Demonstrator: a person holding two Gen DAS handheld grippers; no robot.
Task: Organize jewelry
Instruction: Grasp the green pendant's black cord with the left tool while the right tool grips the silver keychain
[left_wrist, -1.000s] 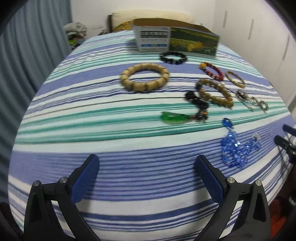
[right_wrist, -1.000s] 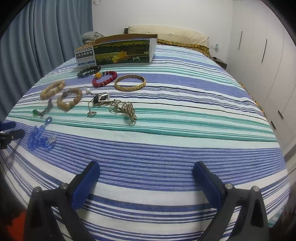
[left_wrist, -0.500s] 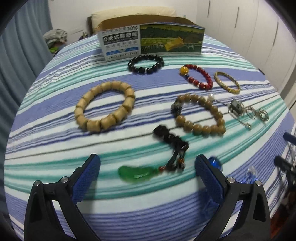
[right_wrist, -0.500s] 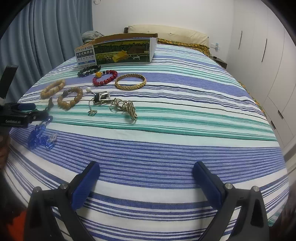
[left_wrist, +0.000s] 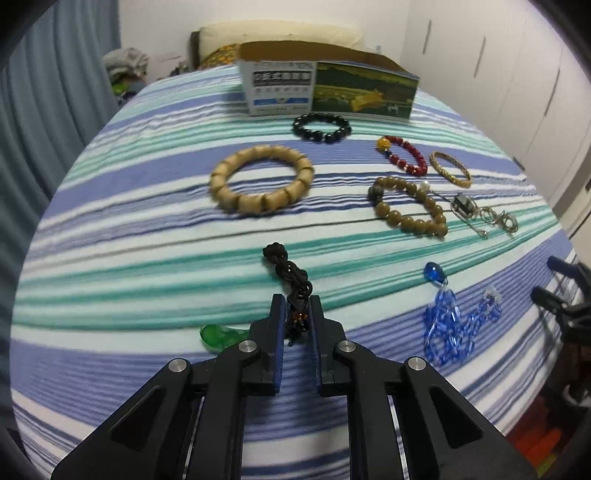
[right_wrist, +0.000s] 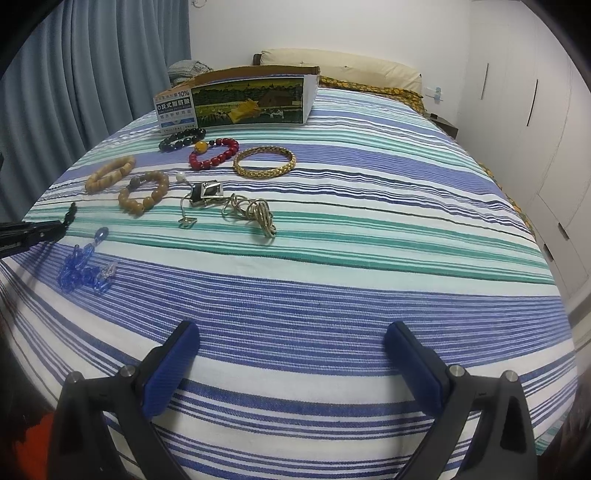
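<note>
Bed with blue, green and white striped cover (right_wrist: 369, 258), grey-blue curtains (right_wrist: 92, 74) one side, white wardrobe doors (right_wrist: 524, 110) the other. Left gripper (left_wrist: 296, 314) jaws nearly closed, pinching the black knotted cord with green glass pendant (left_wrist: 286, 269) near the bed's front edge; pendant half hidden behind the jaw. Right gripper (right_wrist: 291, 350) jaws wide apart, holding nothing. Printed open cardboard box (right_wrist: 240, 99) stands by the pillow (right_wrist: 340, 62)

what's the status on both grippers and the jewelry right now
Left gripper shut on black cord pendant, green stone beside it. Right gripper open, over bare bedspread. Nothing in the way.
</note>
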